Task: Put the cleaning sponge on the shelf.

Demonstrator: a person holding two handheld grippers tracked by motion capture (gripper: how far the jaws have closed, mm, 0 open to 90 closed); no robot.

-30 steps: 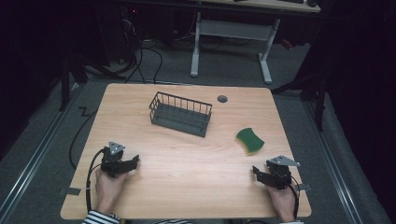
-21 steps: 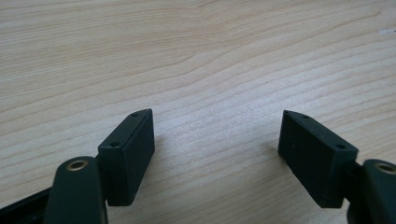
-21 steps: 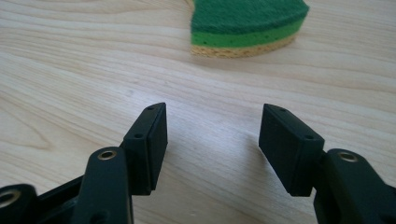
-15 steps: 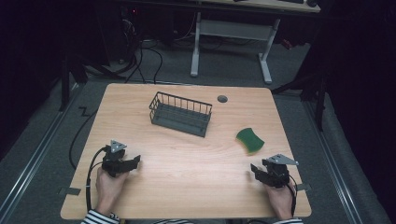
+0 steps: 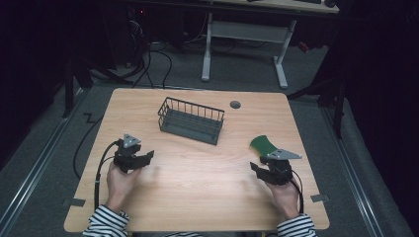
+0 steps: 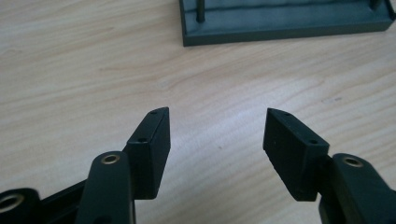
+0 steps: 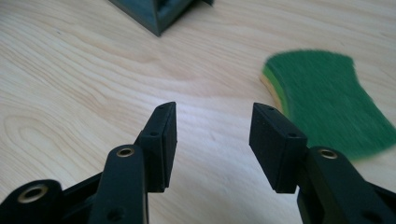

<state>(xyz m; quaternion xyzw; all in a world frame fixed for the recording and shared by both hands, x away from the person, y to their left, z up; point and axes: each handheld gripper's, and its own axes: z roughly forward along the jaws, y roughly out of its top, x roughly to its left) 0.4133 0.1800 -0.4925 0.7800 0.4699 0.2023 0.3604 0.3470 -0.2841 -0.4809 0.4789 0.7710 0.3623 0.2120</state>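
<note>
A dark wire basket (image 5: 191,120) stands on the wooden table (image 5: 197,187), toward the back middle; its base (image 6: 285,21) is ahead of my left gripper. A green sponge (image 5: 262,144) with a yellow underside lies at the right; in the right gripper view the sponge (image 7: 327,100) is just ahead and to the right of the jaws. My left gripper (image 5: 146,157) rests at the front left, open, with nothing between its jaws (image 6: 215,130). My right gripper (image 5: 255,168) sits at the front right, open and empty (image 7: 212,123), close to the sponge.
A round cable hole (image 5: 235,104) is in the table behind the basket. Cables (image 5: 101,168) trail from both grippers toward the person's striped sleeves (image 5: 106,224). A second desk's legs (image 5: 279,59) stand on the floor beyond the table.
The right gripper has shifted a little forward and left, toward the sponge. The left gripper has hardly moved.
</note>
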